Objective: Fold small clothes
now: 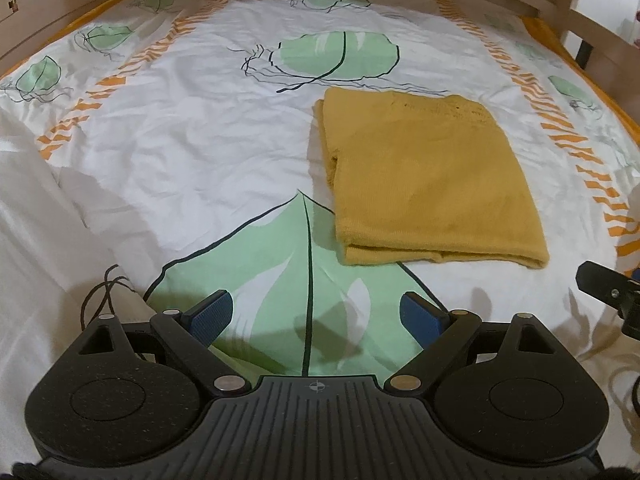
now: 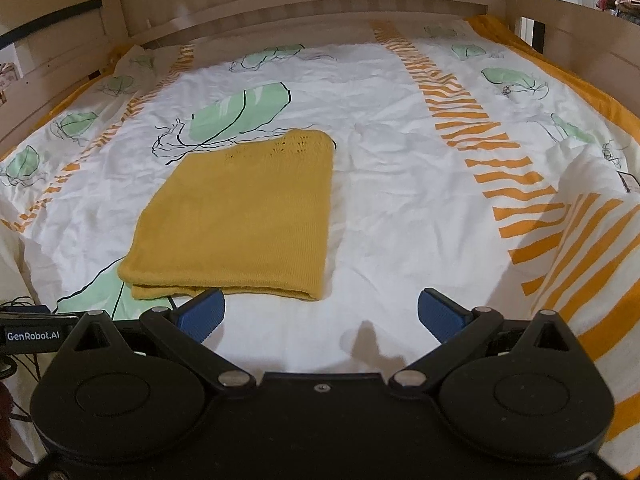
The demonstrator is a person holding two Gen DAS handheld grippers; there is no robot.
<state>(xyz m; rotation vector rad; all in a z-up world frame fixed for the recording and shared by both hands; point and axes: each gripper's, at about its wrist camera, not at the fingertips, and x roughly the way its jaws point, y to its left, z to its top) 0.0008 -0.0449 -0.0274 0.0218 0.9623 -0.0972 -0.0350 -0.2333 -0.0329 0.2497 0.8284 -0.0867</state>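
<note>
Folded yellow garment (image 2: 240, 216) ahead-left of right claw (image 2: 322, 314)

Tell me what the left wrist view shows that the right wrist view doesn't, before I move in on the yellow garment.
Only the left wrist view shows the garment's layered left edge and the large green leaf print under the open left gripper. Only the right wrist view shows the rumpled orange-striped sheet fold at right and the open right gripper. Both show the folded yellow garment lying flat on the bedsheet, touched by neither gripper, with the wooden bed frame behind.
</note>
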